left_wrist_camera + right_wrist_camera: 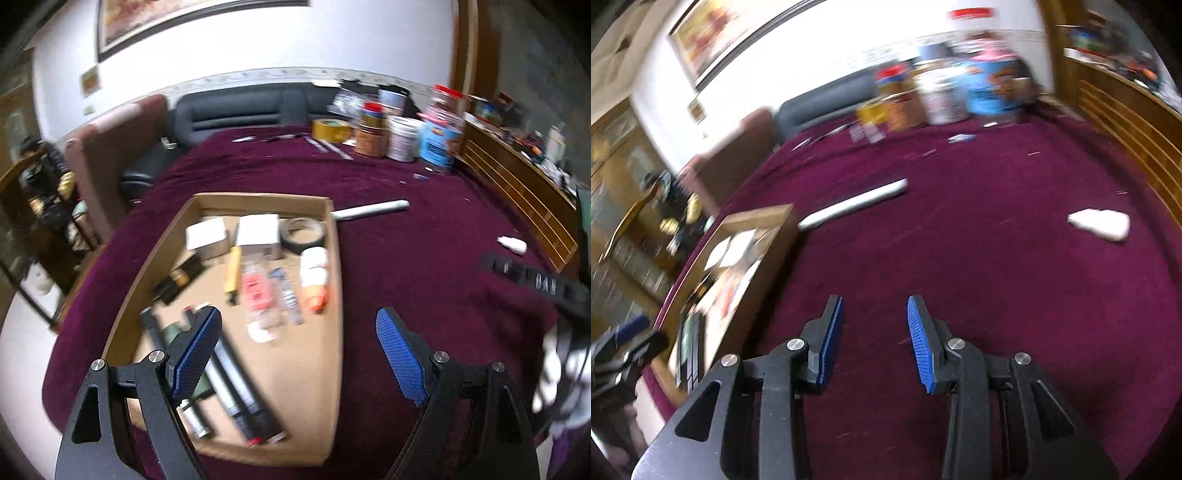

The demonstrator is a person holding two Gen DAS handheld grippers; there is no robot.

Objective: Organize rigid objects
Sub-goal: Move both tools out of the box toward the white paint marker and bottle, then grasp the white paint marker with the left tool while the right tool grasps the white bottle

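Box [334, 236] on desk [424, 280], part-filled.
Both hand-held grippers, left [299, 341] and right [874, 332], spread, empty (likely free for loose tube [853, 203]).

framed picture [155, 22] – wall | dark sofa [236, 110] | wooden rail [517, 177]

matt cardboard tray [334, 295] on napped maroon cloth [424, 258]; textured blue pads [195, 350] and black plastic left hand-held gripper [295, 325].

Count, tray & cloth:
2 white boxes [207, 232], 1 tape roll [303, 232] in tray; 1 white tube [373, 210], 1 white bottle [512, 244] on cloth.
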